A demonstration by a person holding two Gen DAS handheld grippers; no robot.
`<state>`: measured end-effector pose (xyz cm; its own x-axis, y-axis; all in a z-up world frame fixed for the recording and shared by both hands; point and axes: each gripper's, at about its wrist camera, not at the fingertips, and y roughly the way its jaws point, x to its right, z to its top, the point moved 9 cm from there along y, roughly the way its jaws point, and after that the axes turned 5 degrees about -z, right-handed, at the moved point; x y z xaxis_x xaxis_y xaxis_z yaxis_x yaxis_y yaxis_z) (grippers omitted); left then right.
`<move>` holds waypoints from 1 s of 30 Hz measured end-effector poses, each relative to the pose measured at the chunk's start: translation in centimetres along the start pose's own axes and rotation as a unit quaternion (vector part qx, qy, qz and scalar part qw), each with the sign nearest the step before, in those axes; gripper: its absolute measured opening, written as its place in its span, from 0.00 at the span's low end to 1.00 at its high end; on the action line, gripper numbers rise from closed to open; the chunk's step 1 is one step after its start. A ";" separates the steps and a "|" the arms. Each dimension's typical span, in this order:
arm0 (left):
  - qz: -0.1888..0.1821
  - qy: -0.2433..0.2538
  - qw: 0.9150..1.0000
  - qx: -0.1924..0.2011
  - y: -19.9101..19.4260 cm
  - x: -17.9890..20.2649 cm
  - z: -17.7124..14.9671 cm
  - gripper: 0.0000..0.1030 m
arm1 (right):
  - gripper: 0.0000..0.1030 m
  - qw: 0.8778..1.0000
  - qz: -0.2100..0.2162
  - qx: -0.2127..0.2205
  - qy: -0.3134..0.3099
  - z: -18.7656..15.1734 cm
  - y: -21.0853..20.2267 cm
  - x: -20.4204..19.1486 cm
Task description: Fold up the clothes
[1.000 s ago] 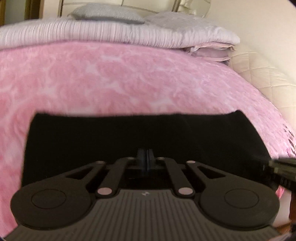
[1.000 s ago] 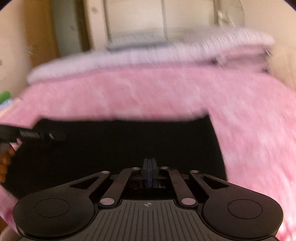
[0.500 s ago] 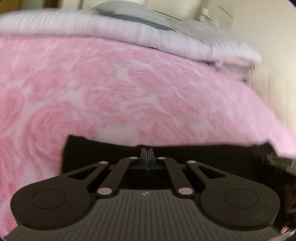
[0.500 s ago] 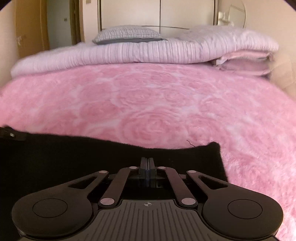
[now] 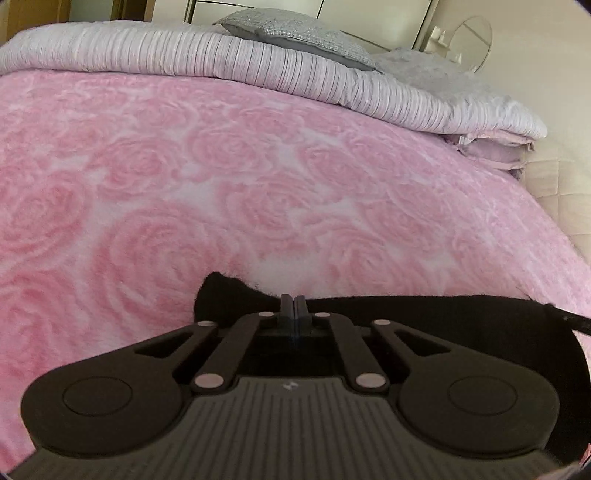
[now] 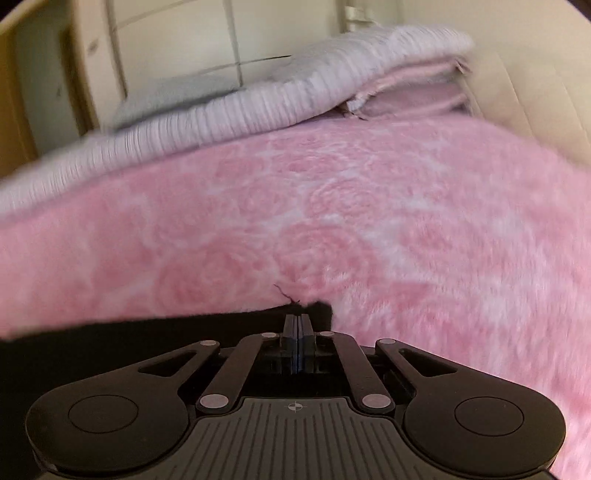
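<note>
We have one black garment (image 5: 424,314), a knit piece by the look of its fuzzy edge, lying on the bed on the pink rose-pattern blanket (image 5: 221,184). Its visible top edge runs left to right across both views, so the long axis we can see is crosswise to both claws.

The left claw (image 5: 294,306) has its jaws pressed together on the garment's edge near the left corner, which pokes up just left of the fingertips. The right claw (image 6: 297,325) is likewise pinched tight on the same edge, at the right corner; a loose thread (image 6: 284,291) sticks up just beside it. So each claw holds one corner, and the cloth spans between them, toward the right in the left wrist view and toward the left in the right wrist view.

The rest of the garment hangs or lies below and behind the claws, out of sight, so we cannot tell the garment type or how many layers are already folded. Open blanket lies straight ahead of both claws. We judge the coming move is carrying the held edge forward or laying it down to make a fold; both claws sit equally near, since both already grip.

Count: one garment, two claws, one blanket, one striped lilac duvet (image 5: 258,62), one grey pillow (image 5: 291,33) at the head of the bed. The right wrist view is motion-blurred.
</note>
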<state>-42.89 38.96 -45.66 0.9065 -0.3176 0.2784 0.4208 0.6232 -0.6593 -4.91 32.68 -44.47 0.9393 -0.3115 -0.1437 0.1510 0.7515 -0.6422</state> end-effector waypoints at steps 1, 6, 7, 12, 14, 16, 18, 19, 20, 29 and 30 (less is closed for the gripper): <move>0.004 0.011 1.000 0.002 -0.9 0.5 0.0 0.03 | 0.02 0.999 0.017 0.004 0.028 0.0 -1.8 0.0; -0.024 0.026 0.999 -0.005 -6.2 3.5 -3.8 0.03 | 0.60 0.982 0.122 -0.007 0.142 -2.8 -11.4 0.5; -0.036 0.025 0.999 -0.008 -7.3 4.3 -4.9 0.03 | 0.62 0.977 0.134 -0.019 0.163 -4.1 -12.9 1.0; -0.077 0.039 0.996 -0.029 -11.6 8.4 -10.5 0.03 | 0.62 0.956 0.136 -0.072 0.249 -10.4 -17.6 3.7; -0.091 0.045 0.994 -0.035 -12.1 9.8 -11.4 0.03 | 0.62 0.944 0.132 -0.097 0.287 -12.3 -17.9 4.6; -0.105 0.056 0.992 -0.037 -12.2 11.3 -12.0 0.03 | 0.62 0.928 0.131 -0.108 0.332 -13.3 -17.6 5.4; -0.114 0.072 0.990 -0.032 -12.0 12.8 -11.8 0.03 | 0.62 0.914 0.135 -0.101 0.369 -13.2 -17.2 5.8; -0.116 0.076 0.990 -0.031 -11.8 13.3 -11.8 0.03 | 0.62 0.911 0.135 -0.097 0.377 -12.9 -16.8 5.9; -0.122 0.077 0.989 -0.031 -11.4 13.9 -11.6 0.03 | 0.62 0.908 0.135 -0.094 0.385 -12.7 -16.4 5.9; -0.113 0.105 0.986 -0.061 -7.2 16.4 -12.8 0.04 | 0.62 0.898 0.116 -0.078 0.418 -12.9 -14.7 5.9; -0.111 0.106 0.986 -0.062 -7.0 16.3 -13.1 0.05 | 0.62 0.896 0.116 -0.075 0.421 -12.9 -14.5 5.9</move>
<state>-31.52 20.07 -45.61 0.7594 -0.5866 0.2814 0.5879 0.4335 -0.6830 -5.49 12.43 -45.66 0.3648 -0.5328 -0.7636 -0.1213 0.7859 -0.6063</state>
